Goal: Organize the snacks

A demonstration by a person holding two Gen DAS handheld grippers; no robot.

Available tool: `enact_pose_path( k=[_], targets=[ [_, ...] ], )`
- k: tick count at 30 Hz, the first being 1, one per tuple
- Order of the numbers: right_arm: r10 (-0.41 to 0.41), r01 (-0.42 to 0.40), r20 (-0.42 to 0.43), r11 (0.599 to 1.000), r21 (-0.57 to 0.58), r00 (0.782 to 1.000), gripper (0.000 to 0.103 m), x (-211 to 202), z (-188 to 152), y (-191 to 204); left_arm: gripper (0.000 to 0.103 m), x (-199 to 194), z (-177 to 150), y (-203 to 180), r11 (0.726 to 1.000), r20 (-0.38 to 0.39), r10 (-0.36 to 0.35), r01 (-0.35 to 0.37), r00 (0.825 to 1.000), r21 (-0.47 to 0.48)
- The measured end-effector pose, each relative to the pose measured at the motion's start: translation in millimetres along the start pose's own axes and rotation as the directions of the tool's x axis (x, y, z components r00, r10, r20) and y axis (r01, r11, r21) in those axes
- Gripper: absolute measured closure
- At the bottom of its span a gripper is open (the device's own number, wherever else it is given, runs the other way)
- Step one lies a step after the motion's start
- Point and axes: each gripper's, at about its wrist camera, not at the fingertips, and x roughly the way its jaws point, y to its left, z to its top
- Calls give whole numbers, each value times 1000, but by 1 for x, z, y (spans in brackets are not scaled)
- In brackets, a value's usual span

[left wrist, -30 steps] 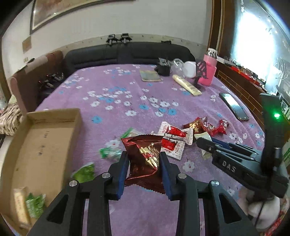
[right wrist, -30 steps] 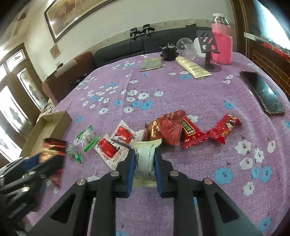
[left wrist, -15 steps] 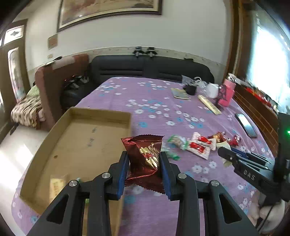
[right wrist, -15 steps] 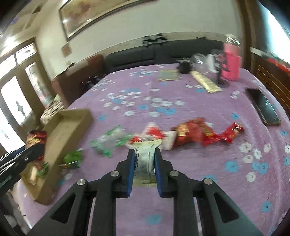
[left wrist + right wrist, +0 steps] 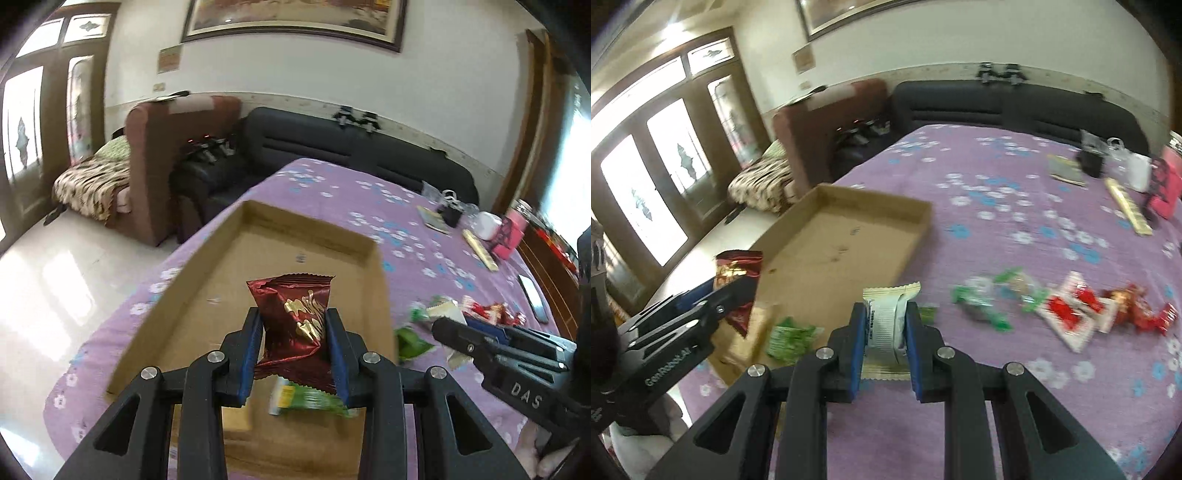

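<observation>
**Both tongs loaded at the cardboard box**

The left gripper (image 5: 293,341) pinches a dark red snack packet (image 5: 295,321) above the cardboard box (image 5: 380,295), partly hiding a green packet (image 5: 314,400) inside. The right gripper (image 5: 885,334) clamps a cream wrapper (image 5: 886,317) beside the box. Only the right view shows the loose snacks (image 5: 1063,314), probably candies, blurred on the purple floral cloth (image 5: 997,206).

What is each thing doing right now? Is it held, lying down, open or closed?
Left tool: shut on the dark red snack packet, held above the box.
Right tool: shut on the white snack packet.
Cardboard box: open, lying flat on the purple cloth.
Green packet: lying in the box.
Red packets: lying loose on the cloth.
Phone: lying flat, screen dark.
</observation>
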Motion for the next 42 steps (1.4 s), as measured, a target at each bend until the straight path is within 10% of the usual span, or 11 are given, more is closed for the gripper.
enact_pose_path(
  k=[13, 21, 29, 42],
  targets=[
    [14, -20, -130, 999, -47, 991, 83, 70, 4, 42, 67, 23, -1, 59, 995, -46, 8, -12, 999, -99],
    [20, -23, -98, 999, -32, 995, 70, 61, 9, 37, 40, 17, 0, 64, 986, -38, -20, 14, 999, -166],
    [9, -10, -58, 1000, -7, 998, 63, 32, 2, 22, 34, -6, 3, 39, 987, -7, -59, 58, 998, -150],
    [-228, 225, 87, 973, 44, 970, 48, -47, -26, -58, 25, -38, -8, -46, 987, 29, -158, 158, 987, -18]
  ],
)
